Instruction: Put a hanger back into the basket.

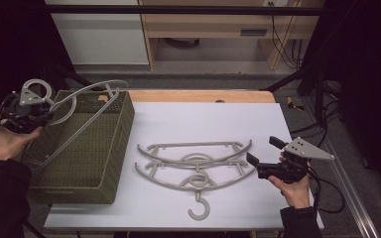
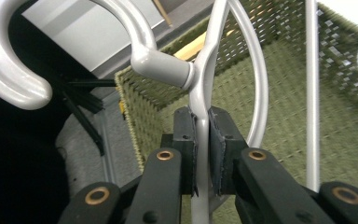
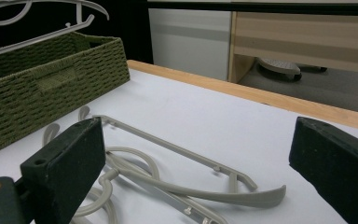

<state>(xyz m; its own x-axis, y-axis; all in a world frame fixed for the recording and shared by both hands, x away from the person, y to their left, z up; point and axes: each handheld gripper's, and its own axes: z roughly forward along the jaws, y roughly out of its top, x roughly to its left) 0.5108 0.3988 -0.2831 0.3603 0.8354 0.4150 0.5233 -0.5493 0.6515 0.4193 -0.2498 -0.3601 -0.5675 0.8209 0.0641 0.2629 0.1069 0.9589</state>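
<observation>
My left gripper [image 1: 47, 113] [image 2: 202, 122] is shut on a silver-grey hanger [image 1: 87, 122] [image 2: 163, 63], clamped just below the hook's neck. The hanger hangs tilted over the green woven basket [image 1: 104, 148] [image 2: 158, 112], its lower end down inside. Two beige hangers [image 1: 193, 158] [image 3: 168, 144] lie overlapping on the white table, the nearer one with its hook [image 1: 199, 208] toward me. Just right of their right ends, my right gripper [image 1: 262, 149] [image 3: 196, 154] is held open above the table, jaws wide apart with nothing between them.
The basket [image 3: 42, 93] stands at the table's left edge. The white tabletop [image 1: 203, 119] has a wooden strip [image 1: 203, 95] along its far side. Beyond it are a wooden shelf unit [image 1: 203, 25] and floor cables [image 1: 290, 49]. A black cable [image 1: 327, 198] trails from the right gripper.
</observation>
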